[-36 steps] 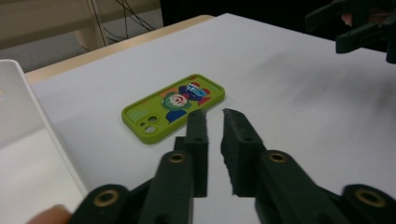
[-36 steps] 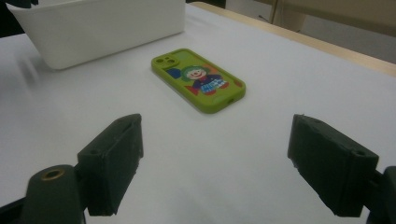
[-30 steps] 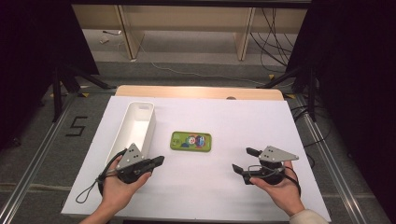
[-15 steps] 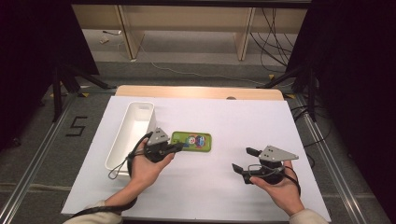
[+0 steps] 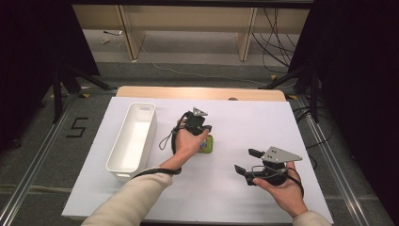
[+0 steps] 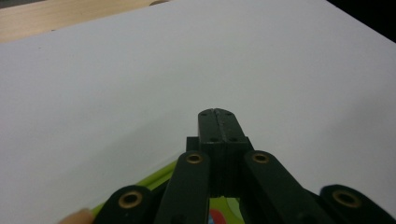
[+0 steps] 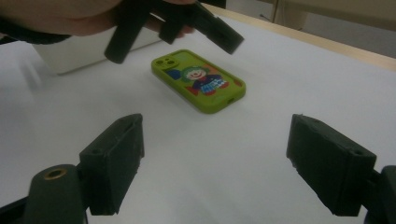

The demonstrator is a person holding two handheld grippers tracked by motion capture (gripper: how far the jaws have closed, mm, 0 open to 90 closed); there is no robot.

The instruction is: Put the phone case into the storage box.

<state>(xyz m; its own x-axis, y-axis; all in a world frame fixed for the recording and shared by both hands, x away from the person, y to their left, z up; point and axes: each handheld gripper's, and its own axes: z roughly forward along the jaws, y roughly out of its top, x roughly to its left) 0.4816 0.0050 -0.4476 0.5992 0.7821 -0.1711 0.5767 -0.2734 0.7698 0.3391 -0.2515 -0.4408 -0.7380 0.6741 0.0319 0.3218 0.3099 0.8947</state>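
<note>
A green phone case [image 5: 207, 145] with a clown picture lies flat near the middle of the white tabletop [image 5: 244, 122]; it is also seen in the right gripper view [image 7: 198, 79] and at the bottom edge of the left gripper view [image 6: 156, 179]. My left gripper [image 5: 206, 128] hovers just above the case's far end, jaws shut with nothing between them [image 6: 218, 114]; from the right gripper view it hangs over the case [image 7: 224, 37]. My right gripper [image 5: 245, 161] rests at the front right, open and empty [image 7: 217, 140], pointing at the case.
A long white bin [image 5: 134, 136] stands left of the case, with nothing in it, and its side is seen from the right gripper [image 7: 65, 58]. A wooden strip [image 5: 197, 92] borders the table's far edge. Bare white surface lies right of and behind the case.
My left hand has swung from the front left beside the bin to the right and away, ending over the phone case, jaws staying shut. The right hand has kept still.
</note>
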